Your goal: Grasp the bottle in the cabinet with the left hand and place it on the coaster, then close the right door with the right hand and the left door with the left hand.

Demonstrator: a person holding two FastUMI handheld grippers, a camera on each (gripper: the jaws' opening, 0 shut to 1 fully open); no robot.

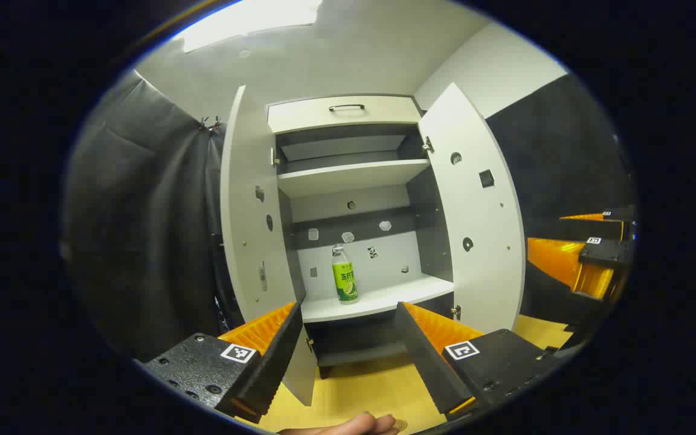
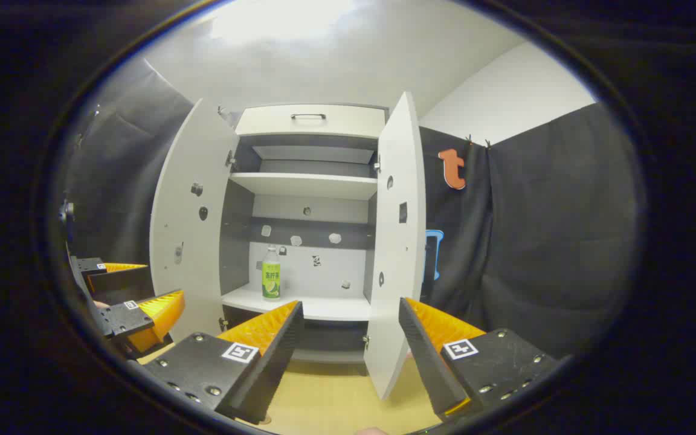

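A clear bottle (image 1: 344, 275) with a green label and white cap stands upright on the lower shelf (image 1: 384, 299) of an open white cabinet, left of its middle. My left gripper (image 1: 348, 306) is open and empty in front of the cabinet, short of the bottle. The left door (image 1: 251, 211) and the right door (image 1: 475, 205) both stand wide open. In the right gripper view the bottle (image 2: 271, 281) stands deep inside. My right gripper (image 2: 351, 305) is open and empty, facing the right door's (image 2: 396, 241) edge. The left gripper (image 2: 136, 308) shows farther off at the left.
An upper shelf (image 1: 348, 175) and a drawer with a dark handle (image 1: 347, 107) sit above the bottle. A yellow wooden surface (image 1: 360, 386) lies under the grippers. A hand (image 1: 348, 427) shows at the bottom edge. Black cloth hangs on both sides.
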